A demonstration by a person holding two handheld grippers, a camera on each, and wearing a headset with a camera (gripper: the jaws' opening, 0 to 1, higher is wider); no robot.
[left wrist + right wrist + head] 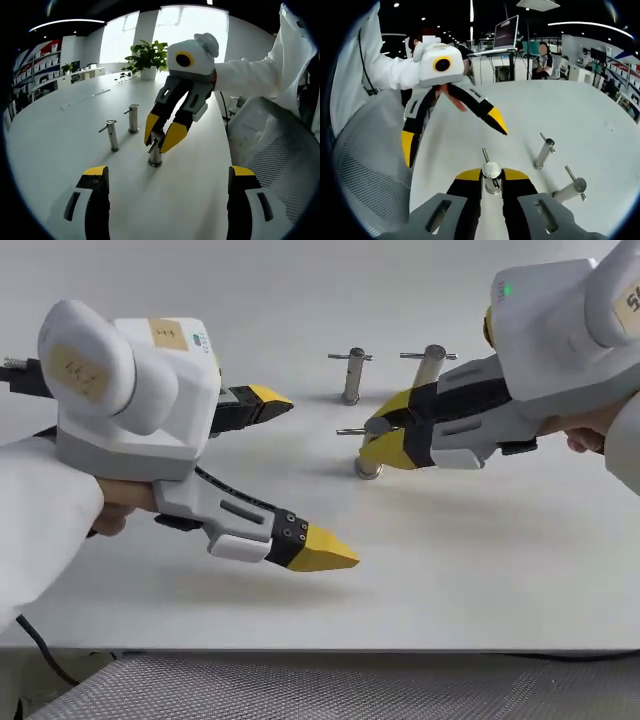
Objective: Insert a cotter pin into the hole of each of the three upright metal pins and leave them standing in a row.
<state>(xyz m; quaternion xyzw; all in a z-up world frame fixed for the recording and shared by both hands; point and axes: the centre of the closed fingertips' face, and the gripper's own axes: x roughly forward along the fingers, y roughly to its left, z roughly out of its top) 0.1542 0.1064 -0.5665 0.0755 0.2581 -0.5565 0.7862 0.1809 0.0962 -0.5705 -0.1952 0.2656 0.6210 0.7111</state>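
Three upright metal pins stand on the white table, each with a thin cotter pin through its top. The back left pin [352, 377] and back right pin [430, 365] stand free. My right gripper [386, 430] is shut on the near pin [370, 462], whose head [491, 170] sits between the yellow tips. Its cotter pin [351, 430] sticks out to the left. My left gripper [318, 480] hangs wide open to the left of the pins, holding nothing. In the left gripper view its jaws frame the near pin [155, 152] from a distance.
The table's front edge [320, 648] runs along the bottom of the head view, with a grey mesh chair [300, 685] below it. A potted plant [147, 57] stands at the table's far end. White sleeves reach in from both sides.
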